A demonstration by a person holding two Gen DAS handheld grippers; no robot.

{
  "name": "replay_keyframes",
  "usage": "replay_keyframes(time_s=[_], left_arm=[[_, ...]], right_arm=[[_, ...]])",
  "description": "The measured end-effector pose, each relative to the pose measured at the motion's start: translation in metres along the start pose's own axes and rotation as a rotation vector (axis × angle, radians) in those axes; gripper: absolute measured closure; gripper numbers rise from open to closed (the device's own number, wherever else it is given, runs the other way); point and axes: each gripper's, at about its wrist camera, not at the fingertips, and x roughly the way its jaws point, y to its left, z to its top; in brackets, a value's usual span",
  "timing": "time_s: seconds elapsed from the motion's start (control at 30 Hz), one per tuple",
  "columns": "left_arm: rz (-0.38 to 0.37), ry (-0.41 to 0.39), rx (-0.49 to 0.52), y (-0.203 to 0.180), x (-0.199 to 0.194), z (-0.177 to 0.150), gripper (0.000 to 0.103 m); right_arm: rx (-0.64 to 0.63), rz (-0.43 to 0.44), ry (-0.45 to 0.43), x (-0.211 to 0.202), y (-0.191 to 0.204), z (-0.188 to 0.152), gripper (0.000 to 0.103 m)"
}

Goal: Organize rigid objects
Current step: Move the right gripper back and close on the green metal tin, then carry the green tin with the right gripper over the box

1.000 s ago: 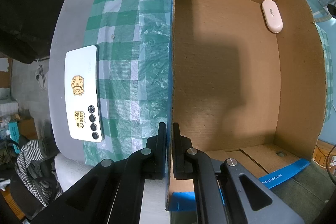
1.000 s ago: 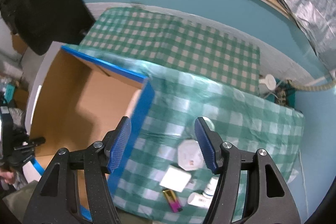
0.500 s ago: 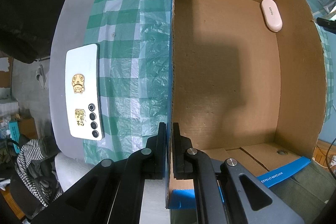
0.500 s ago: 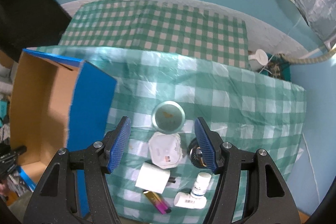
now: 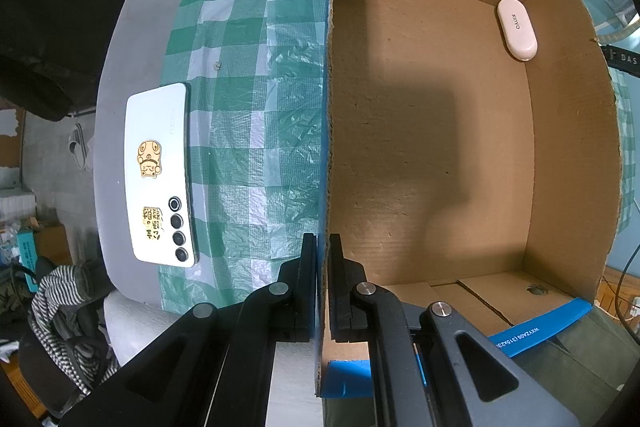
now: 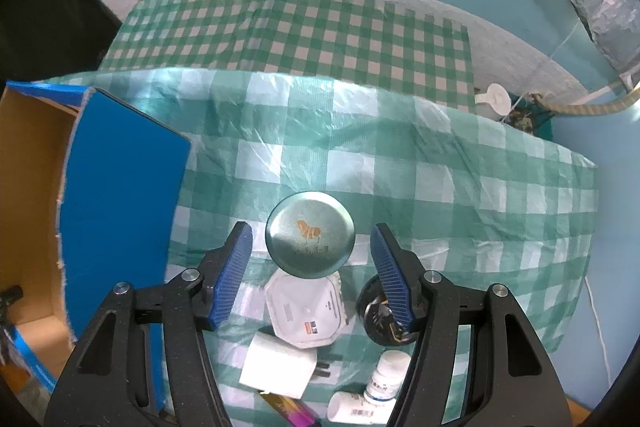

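My left gripper (image 5: 322,251) is shut on the left wall of the cardboard box (image 5: 329,115). A pink oval case (image 5: 516,29) lies in the box's far right corner. My right gripper (image 6: 312,247) is open above the checked cloth, its blue pads either side of a round green tin (image 6: 309,244). Below the tin lie a white octagonal device (image 6: 306,313), a white charger block (image 6: 278,365), a black round object (image 6: 376,311), two white pill bottles (image 6: 376,385) and a small pink-yellow item (image 6: 290,409). The box's blue outer wall (image 6: 120,195) stands to the left.
A white phone (image 5: 160,175) with gold stickers lies face down on the table's left edge, outside the box. Clothes and clutter lie on the floor at the left. A teal wall runs behind the table. A white disc and cords (image 6: 498,99) sit at the far right edge.
My right gripper has swung right, away from the box, and come down over the round tin and the cluster of small objects. My left gripper has kept its hold on the box wall.
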Motion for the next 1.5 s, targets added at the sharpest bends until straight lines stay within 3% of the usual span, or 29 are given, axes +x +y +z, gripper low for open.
replay_keyframes(time_s=[0.2, 0.57, 0.87, 1.5], left_arm=[[0.001, 0.001, 0.000, 0.001, 0.000, 0.000, 0.098], [0.002, -0.001, 0.002, 0.002, 0.001, 0.000, 0.098], [0.000, 0.003, 0.006, 0.002, 0.000, 0.002, 0.098], [0.002, 0.000, 0.009, 0.002, 0.000, 0.005, 0.098]], right_arm=[[0.018, 0.024, -0.012, 0.005, -0.002, -0.002, 0.057], [-0.003, 0.021, -0.037, -0.003, -0.001, -0.006, 0.058], [-0.039, 0.032, -0.057, -0.034, 0.007, -0.004, 0.058], [-0.164, 0.082, -0.097, -0.092, 0.054, 0.004, 0.058]])
